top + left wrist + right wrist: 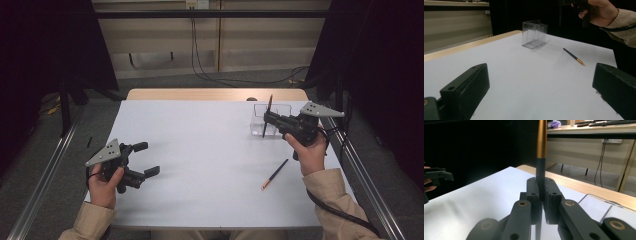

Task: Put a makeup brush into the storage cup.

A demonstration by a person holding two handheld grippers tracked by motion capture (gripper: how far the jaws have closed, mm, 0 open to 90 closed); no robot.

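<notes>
Paintbrush (541, 152), slim and dark-handled with a shiny gold ferrule, stands nearly upright, pinched between the closed matte black jaws of the right gripper (267, 118). Just below and beside that gripper sits a clear plastic box (283, 111) with thin glossy walls and inner dividers. Nearer the person, a second brush (274, 174) lies flat on the smooth white table (200, 150). The right gripper view alone brings out the ferrule's metallic sheen; the left gripper view alone shows the box's compartments. Well apart, the left gripper (146, 159) rests with blocky jaws spread wide, holding nothing.
</notes>
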